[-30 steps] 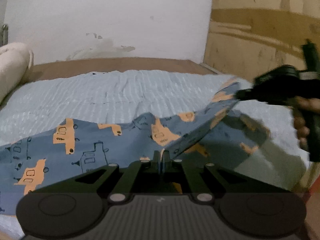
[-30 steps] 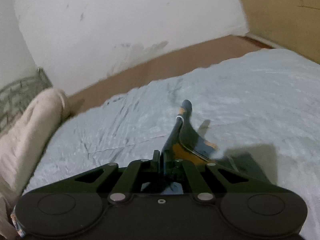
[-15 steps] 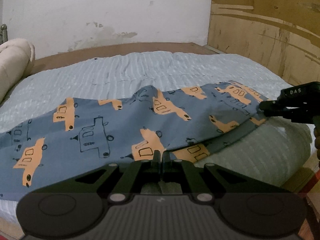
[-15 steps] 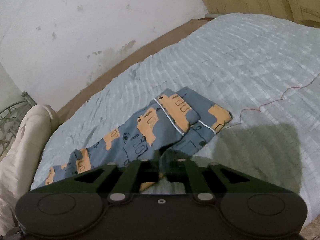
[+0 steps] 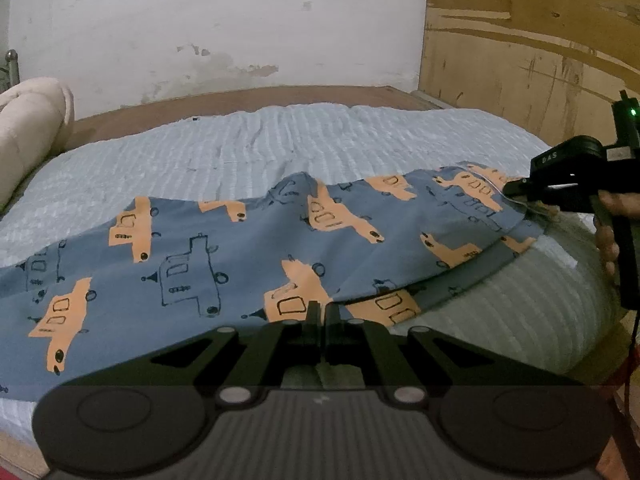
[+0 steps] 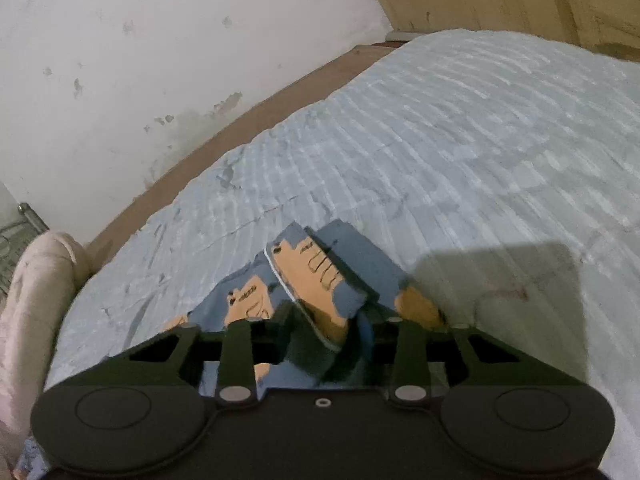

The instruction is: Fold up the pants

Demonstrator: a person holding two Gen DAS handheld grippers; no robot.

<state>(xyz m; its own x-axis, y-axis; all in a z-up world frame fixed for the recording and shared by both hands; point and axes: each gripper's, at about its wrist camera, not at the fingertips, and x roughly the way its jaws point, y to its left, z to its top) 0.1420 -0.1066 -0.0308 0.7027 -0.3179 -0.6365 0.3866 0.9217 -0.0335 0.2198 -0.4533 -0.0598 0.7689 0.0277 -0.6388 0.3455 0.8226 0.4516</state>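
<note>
Since a second ago your right gripper (image 6: 326, 320) has carried its end of the pants (image 5: 248, 256) down onto the bed (image 5: 280, 140), and its fingers now stand apart around the cloth. Your left gripper (image 5: 320, 312) stays clamped on the near edge of the pants by the bed's front edge. Their long axis runs left to right, so your left hand is nearer the middle for the coming fold.
</note>
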